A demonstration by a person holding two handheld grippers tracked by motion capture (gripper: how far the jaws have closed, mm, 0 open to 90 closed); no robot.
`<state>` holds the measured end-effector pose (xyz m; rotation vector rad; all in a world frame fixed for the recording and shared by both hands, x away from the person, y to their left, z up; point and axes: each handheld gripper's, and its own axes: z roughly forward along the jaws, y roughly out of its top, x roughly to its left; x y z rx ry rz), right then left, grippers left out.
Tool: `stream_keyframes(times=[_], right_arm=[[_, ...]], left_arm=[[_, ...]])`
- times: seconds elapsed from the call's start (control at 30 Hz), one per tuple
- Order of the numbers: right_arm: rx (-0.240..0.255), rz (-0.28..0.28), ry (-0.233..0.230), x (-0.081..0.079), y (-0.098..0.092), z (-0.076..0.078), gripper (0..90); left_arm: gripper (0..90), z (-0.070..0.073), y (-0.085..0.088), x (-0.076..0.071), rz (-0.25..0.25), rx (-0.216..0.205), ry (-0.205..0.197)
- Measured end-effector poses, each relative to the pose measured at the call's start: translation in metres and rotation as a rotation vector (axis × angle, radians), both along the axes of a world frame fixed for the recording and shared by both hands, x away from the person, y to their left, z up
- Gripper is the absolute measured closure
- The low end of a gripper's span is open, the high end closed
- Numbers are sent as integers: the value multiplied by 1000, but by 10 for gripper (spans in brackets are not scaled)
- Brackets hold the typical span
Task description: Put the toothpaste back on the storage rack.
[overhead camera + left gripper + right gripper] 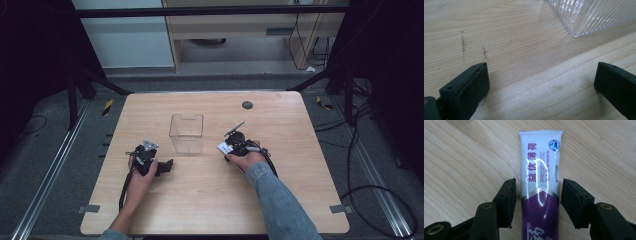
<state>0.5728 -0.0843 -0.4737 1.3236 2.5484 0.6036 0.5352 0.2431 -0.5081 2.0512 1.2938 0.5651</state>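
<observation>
Spread left gripper fingers; right gripper fingers flank tube (scuffed wooden table).

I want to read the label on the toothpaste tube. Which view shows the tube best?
The right gripper view: the toothpaste tube lies lengthwise between the right hand-held gripper's jaws, print and crimped end legible. The high view shows just a small white and purple patch at that gripper, too small to read.
</observation>
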Motion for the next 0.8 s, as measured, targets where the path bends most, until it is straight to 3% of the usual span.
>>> stream_keyframes(times=[0.8], right_arm=[[-27, -3, 6, 4, 5, -1, 518]], left_arm=[[0, 0, 0, 0, -1, 0, 0]])
